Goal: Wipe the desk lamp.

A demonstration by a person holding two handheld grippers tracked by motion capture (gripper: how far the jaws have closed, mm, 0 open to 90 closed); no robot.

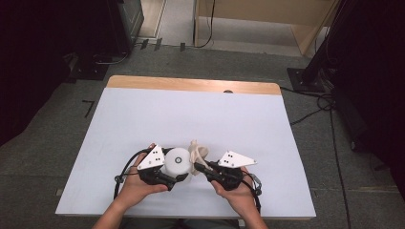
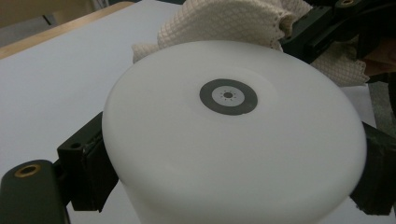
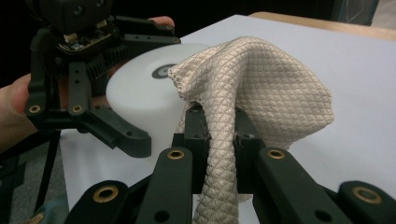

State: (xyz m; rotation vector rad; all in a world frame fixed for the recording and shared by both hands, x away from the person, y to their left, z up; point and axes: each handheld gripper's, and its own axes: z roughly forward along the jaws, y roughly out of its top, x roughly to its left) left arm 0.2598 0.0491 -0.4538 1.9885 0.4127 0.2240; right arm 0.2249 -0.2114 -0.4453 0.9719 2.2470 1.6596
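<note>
A white round container with a dark ring mark on its flat top stands near the front middle of the white table. My left gripper is shut on its sides, one pad at each side. A beige quilted cloth rises just right of the container and touches it. My right gripper is shut on a bunched fold of that cloth, which drapes up and over the jaws. In the right gripper view the container sits left of the cloth with the left gripper clamped around it.
The white table top has a wooden strip along its far edge. Grey carpet, cables and dark equipment stands surround the table. A wooden furniture piece stands beyond.
</note>
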